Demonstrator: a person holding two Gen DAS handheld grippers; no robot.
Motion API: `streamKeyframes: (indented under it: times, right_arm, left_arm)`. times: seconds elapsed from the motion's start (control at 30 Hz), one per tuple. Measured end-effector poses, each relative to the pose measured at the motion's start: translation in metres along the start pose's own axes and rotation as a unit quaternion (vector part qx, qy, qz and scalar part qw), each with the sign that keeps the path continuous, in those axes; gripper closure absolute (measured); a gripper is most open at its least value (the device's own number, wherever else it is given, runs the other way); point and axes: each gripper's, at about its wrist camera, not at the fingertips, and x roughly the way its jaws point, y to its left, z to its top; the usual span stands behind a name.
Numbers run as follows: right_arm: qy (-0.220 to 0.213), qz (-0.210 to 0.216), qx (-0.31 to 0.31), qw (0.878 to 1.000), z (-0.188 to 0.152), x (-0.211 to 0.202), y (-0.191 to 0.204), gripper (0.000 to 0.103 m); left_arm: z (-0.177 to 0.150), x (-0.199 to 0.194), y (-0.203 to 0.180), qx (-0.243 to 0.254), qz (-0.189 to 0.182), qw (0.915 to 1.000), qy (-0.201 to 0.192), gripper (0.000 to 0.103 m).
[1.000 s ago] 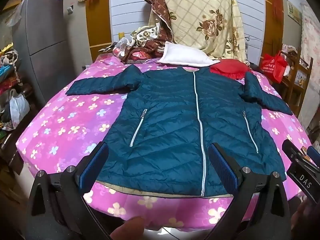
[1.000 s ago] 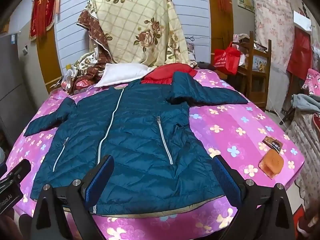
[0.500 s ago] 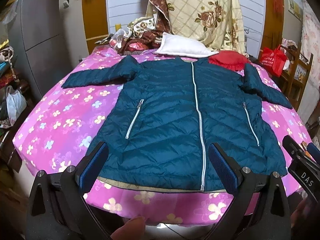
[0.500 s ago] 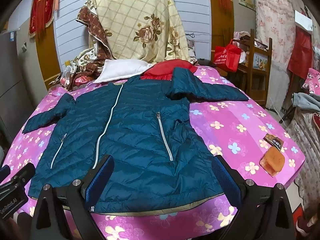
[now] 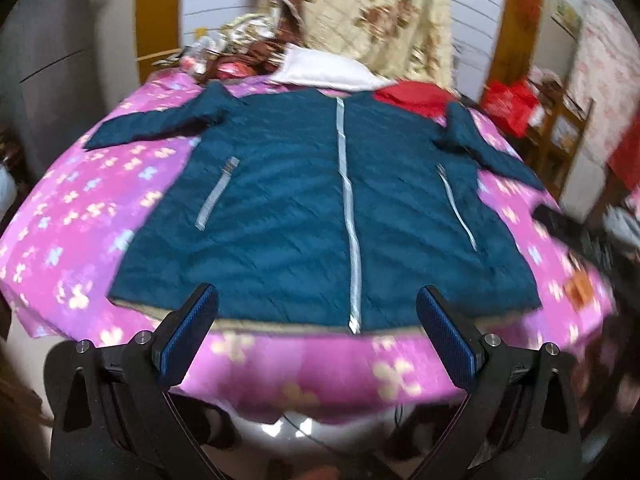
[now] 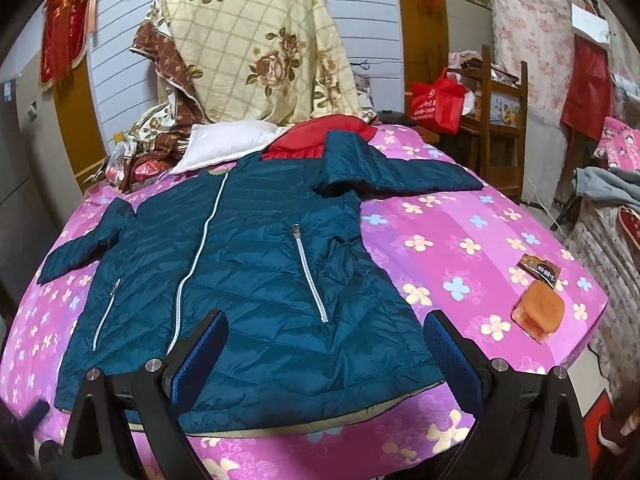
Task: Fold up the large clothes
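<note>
the teal quilted jacket (image 6: 256, 280) is lying flat and face up on the bed (image 6: 472, 240), zipped to the collar, both sleeves reaching outward and the hem running along the near edge. no fold is showing anywhere on it, so the task is looking like it is only beginning: sleeves, sides and the final doubling over are all waiting to be done.

the left gripper (image 5: 316, 328) is hovering just off the hem near the main zip, its jaws spread wide and carrying nothing; that view is smearing with motion blur. the right gripper (image 6: 324, 354) is hanging over the hem's right part, jaws likewise spread and gripping nothing.

the bed is wearing a pink floral sheet (image 6: 460, 280). a white pillow (image 6: 228, 144) and a red garment (image 6: 316, 136) are sitting at the jacket's collar end, the red one touching the right shoulder. a small orange object (image 6: 540, 312) and a dark packet (image 6: 538, 268) are resting well apart from the jacket near the right edge. behind, a rose-patterned quilt (image 6: 256, 48) is draping over a pile against a slatted wall, and a red bag (image 6: 438, 104) is sitting beside wooden furniture.
</note>
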Motion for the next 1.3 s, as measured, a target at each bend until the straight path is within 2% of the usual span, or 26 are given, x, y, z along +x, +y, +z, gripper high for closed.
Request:
streamKeyframes:
  times: [0.1, 0.27, 0.43, 0.57, 0.7, 0.83, 0.93, 1.0, 1.07, 1.13, 1.2, 1.3]
  right_arm:
    - [0.000, -0.008, 0.005, 1.000, 0.000, 0.000, -0.005, 0.006]
    - [-0.003, -0.013, 0.016, 1.000, 0.001, 0.000, -0.013, 0.006]
    - [-0.004, -0.014, 0.018, 1.000, -0.001, 0.000, -0.015, 0.006]
    - [-0.022, -0.017, 0.012, 1.000, 0.000, -0.007, -0.012, 0.006]
    - [-0.056, -0.003, 0.017, 0.998, 0.004, -0.023, -0.015, 0.006]
    - [-0.084, 0.010, 0.001, 0.996, 0.015, -0.044, -0.023, 0.006]
    - [-0.055, -0.007, -0.027, 0.998, 0.020, -0.038, -0.034, 0.006]
    - [-0.011, -0.018, -0.017, 1.000, 0.014, -0.019, -0.052, 0.007]
    - [0.027, -0.027, 0.000, 0.999, 0.005, 0.001, -0.071, 0.025]
    - [0.061, -0.037, 0.007, 0.997, -0.004, 0.022, -0.088, 0.033]
    - [0.090, -0.036, 0.017, 0.995, -0.011, 0.042, -0.101, 0.033]
    - [0.120, -0.012, 0.023, 0.992, -0.017, 0.069, -0.109, 0.033]
  left_arm:
    - [-0.004, -0.005, -0.010, 0.026, -0.007, 0.9996, 0.001, 0.010]
    - [-0.005, -0.023, -0.005, 0.017, -0.017, 0.9991, -0.034, 0.010]
    - [-0.002, -0.021, -0.001, 0.012, -0.019, 0.9994, -0.028, 0.010]
    - [0.000, -0.024, -0.003, 0.017, -0.027, 0.9990, -0.030, 0.010]
    - [0.011, -0.035, 0.003, 0.026, -0.009, 0.9987, -0.044, 0.010]
    - [0.030, -0.065, 0.031, 0.004, 0.057, 0.9923, -0.110, 0.010]
    - [0.041, -0.083, 0.057, -0.012, 0.125, 0.9813, -0.146, 0.009]
    - [0.043, -0.083, 0.081, -0.033, 0.160, 0.9757, -0.146, 0.009]
    - [0.038, -0.073, 0.105, -0.060, 0.178, 0.9740, -0.126, 0.009]
    - [0.032, -0.058, 0.126, -0.083, 0.186, 0.9736, -0.103, 0.009]
    - [0.027, -0.036, 0.148, -0.106, 0.189, 0.9735, -0.074, 0.009]
    - [0.023, -0.006, 0.169, -0.120, 0.180, 0.9751, -0.047, 0.009]
